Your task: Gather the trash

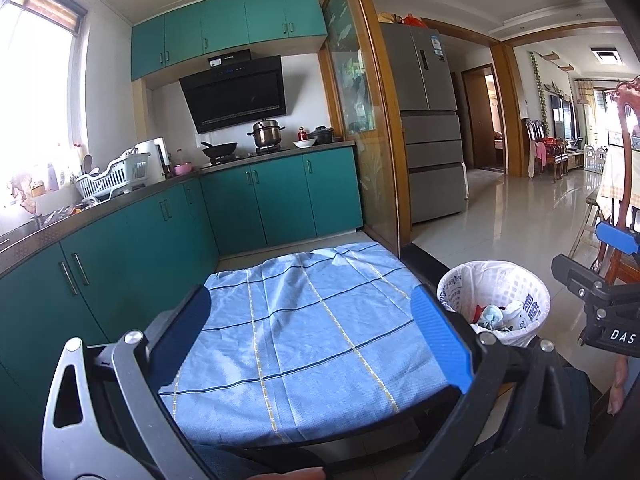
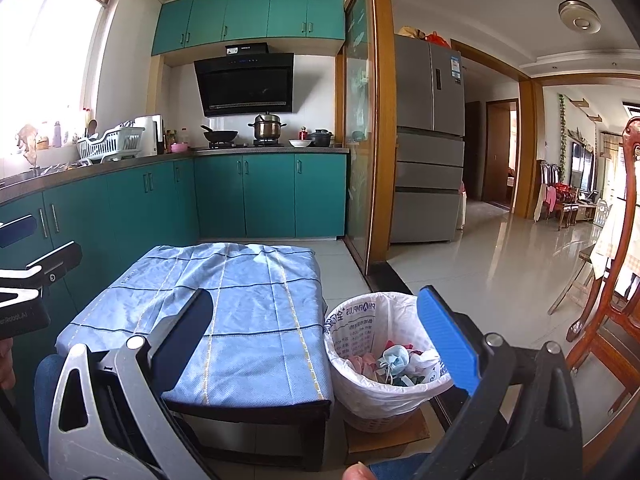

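while both hand-held tools hang above a low table (image 1: 224, 432) draped in a blue checked cloth (image 1: 304, 340), the kitchen scene reads left to right: teal cabinets (image 1: 120, 248) and a dish rack (image 1: 116, 176) at far left, a wok (image 1: 219, 148) and steel pot (image 1: 267, 132) on the far counter, a grey fridge (image 1: 428, 120) beyond the doorway, and a white-lined bin (image 2: 360, 396) on the floor just right of the table.

left gripper (image 1: 312, 336) sits over the cloth with its blue pads spread wide and nothing between them. no loose litter shows on the cloth in either view, so the tabletop part of the job looks done, by this reading.

right gripper (image 2: 320, 344), seen in its own view, is likewise spread wide and empty, its right pad crossing the near rim of the bin.

trash (image 2: 394, 364) lies inside the bin: crumpled paper, a pale blue face mask and scraps of red and pink, piled loosely below the rim. these look light, soft and easily crushed, unlikely to slip but liable to snag or spill if pinched at one corner. the liner bag (image 2: 352, 320), thin printed plastic folded over the rim, is probably the best hold: gather it at the rim on two opposite sides, gently, since such film tears and stretches.

a carved wooden chair (image 2: 624, 264) stands at far right.
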The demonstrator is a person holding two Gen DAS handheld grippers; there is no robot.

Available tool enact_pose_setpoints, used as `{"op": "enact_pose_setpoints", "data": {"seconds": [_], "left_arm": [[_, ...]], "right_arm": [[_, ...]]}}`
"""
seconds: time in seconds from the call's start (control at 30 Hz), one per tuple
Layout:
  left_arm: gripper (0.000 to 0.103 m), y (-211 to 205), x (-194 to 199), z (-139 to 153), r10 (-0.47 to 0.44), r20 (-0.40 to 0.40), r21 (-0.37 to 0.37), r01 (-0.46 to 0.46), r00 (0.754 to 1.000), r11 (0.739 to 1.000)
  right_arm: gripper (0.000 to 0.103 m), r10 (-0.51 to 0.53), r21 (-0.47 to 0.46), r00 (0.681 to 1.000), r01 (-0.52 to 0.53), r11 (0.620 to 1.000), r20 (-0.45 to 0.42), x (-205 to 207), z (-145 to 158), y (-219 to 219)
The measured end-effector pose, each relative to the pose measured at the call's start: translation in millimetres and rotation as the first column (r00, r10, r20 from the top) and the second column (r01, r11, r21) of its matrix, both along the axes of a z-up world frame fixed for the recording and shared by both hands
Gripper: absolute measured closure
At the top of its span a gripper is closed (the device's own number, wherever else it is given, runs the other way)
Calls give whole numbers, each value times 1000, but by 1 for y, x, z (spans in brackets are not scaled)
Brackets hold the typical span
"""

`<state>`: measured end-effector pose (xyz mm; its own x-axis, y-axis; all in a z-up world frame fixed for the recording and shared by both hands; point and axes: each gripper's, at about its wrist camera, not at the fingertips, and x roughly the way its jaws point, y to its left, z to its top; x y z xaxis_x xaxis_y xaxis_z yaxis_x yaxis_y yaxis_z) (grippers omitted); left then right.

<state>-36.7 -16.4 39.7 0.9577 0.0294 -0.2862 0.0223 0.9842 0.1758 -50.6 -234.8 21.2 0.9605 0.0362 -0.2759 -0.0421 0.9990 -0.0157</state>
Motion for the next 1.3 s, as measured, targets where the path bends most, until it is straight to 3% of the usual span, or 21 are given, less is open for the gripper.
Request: {"op": "enact_pose_setpoints", "data": {"seconds": [1.3], "left_arm": [[3,-3,8,-2,-8,-21,3,8,1000,1000]], "right_arm": [[3,-8,2,1000,8,1000,-4,3,2,-4]]}}
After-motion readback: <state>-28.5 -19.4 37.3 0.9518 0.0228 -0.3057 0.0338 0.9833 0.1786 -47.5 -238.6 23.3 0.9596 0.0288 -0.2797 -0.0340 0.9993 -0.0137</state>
